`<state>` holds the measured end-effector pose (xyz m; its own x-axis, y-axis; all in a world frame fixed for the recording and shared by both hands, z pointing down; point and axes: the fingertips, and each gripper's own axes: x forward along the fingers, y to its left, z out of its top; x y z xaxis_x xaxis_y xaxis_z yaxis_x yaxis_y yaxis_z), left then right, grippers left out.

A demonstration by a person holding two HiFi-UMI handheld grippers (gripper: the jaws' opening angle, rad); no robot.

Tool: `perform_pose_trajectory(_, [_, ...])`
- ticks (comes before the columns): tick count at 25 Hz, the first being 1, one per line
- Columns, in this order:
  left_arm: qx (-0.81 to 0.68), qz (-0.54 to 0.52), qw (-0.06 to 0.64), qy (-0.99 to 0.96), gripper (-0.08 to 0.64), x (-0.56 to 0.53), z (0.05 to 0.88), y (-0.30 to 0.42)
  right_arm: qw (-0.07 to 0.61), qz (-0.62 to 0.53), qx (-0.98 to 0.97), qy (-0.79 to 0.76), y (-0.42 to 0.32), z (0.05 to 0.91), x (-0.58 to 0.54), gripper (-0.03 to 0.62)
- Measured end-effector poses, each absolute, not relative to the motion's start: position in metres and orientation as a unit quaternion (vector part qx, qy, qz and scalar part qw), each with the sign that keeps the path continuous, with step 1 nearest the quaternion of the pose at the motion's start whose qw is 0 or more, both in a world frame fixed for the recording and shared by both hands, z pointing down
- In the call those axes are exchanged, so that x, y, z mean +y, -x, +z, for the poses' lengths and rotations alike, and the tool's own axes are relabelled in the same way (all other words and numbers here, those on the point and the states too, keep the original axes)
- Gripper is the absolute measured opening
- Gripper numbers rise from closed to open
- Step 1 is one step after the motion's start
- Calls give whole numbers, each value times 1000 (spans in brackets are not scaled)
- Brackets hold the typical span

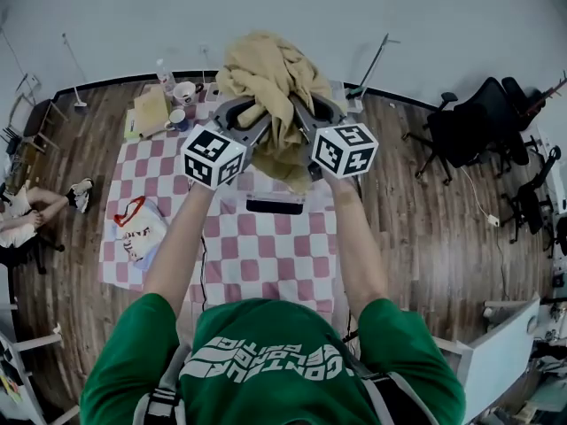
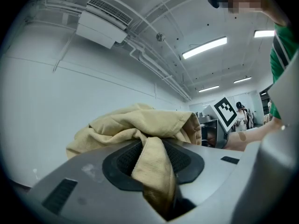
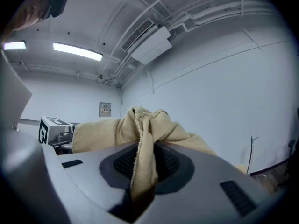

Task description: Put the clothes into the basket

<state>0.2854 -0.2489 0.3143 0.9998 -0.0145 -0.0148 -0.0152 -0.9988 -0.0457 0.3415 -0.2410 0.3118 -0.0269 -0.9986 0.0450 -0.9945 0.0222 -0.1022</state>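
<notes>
A tan garment [image 1: 270, 87] hangs bunched in the air above the checkered table [image 1: 266, 246], held up high between both grippers. My left gripper [image 1: 248, 118] is shut on a fold of the tan garment [image 2: 154, 167], which fills its jaws. My right gripper [image 1: 297, 118] is shut on another fold of the same tan garment [image 3: 142, 167]. Both grippers point level, side by side, marker cubes toward me. No basket shows in any view.
On the pink-and-white checkered table lie a white bag with red handles [image 1: 137, 228], a dark flat object [image 1: 275, 204] and mugs [image 1: 184, 91] at the far end. Office chairs [image 1: 478, 131] stand right. A seated person [image 1: 27, 215] is at left.
</notes>
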Motion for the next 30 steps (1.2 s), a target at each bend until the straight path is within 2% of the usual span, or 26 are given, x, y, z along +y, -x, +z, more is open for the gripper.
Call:
perform_pose_trajectory(20, [-25, -147, -53, 987, 115, -283, 484, -348, -19, -238, 664, 709, -402, 492, -276, 66])
perform_pose_trajectory(30, [-43, -228, -83, 969, 115, -287, 558, -360, -66, -323, 653, 682, -414, 567, -283, 66])
